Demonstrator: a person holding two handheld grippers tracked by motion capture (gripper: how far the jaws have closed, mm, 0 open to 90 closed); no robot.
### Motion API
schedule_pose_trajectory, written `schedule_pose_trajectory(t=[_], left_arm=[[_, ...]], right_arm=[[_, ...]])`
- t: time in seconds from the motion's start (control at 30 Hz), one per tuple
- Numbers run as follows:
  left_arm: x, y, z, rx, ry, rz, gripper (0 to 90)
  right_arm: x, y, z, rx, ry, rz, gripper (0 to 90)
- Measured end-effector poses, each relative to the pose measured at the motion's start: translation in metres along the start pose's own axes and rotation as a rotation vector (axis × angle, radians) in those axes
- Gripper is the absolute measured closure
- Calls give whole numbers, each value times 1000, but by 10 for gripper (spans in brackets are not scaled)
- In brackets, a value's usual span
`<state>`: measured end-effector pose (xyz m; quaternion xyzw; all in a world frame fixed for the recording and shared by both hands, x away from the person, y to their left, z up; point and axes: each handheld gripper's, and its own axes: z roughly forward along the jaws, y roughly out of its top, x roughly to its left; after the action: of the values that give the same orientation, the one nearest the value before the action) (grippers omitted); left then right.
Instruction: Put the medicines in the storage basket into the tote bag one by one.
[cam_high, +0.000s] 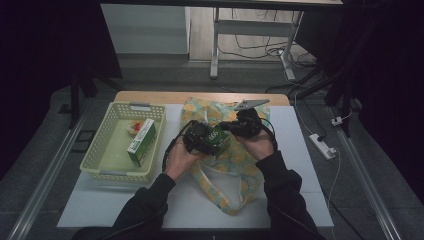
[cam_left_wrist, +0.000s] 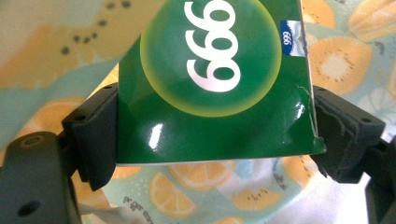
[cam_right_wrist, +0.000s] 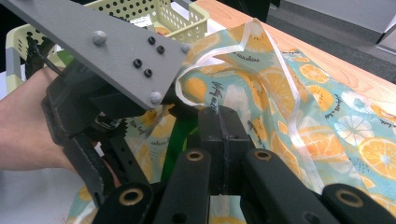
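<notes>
1. Box (cam_left_wrist: 210, 79) is showing glossy dark green, with a yellow-green circle and white numerals.
2. Bag (cam_right_wrist: 327, 116) is showing pale teal, printed with orange and yellow citrus slices.
3. Basket (cam_high: 102, 145) is showing pale yellow-green.
4. Carton (cam_high: 141, 142) in it is showing green and white.

The green box (cam_left_wrist: 210, 84) bears "999" in large white numerals and again on a small blue logo.

basket (cam_high: 117, 145) left, bag (cam_high: 235, 175) probably underneath tools
</notes>
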<state>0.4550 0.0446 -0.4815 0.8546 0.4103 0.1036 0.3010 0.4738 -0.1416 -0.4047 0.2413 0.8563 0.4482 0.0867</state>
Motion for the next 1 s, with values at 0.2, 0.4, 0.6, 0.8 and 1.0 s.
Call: schedule_pose_trajectory(t=[0.2, 0.4, 0.6, 0.8, 1.0], left_arm=[[2, 2, 4, -26, 16, -21, 154], [5, 4, 9, -52, 24, -28, 146], [3, 5, 12, -75, 45, -15, 116], [-1, 1, 4, -77, 26, -10, 66], [-4, -8, -14, -82, 7, 0, 58]], right_arm=[[-2, -1, 0, 4, -3, 6, 900], [-3, -2, 2, 8, -5, 11, 900], [-5, -3, 1, 5, -7, 15, 900], [-6, -3, 0, 2, -9, 18, 900], [-5, -3, 0, 0, -7, 16, 900]])
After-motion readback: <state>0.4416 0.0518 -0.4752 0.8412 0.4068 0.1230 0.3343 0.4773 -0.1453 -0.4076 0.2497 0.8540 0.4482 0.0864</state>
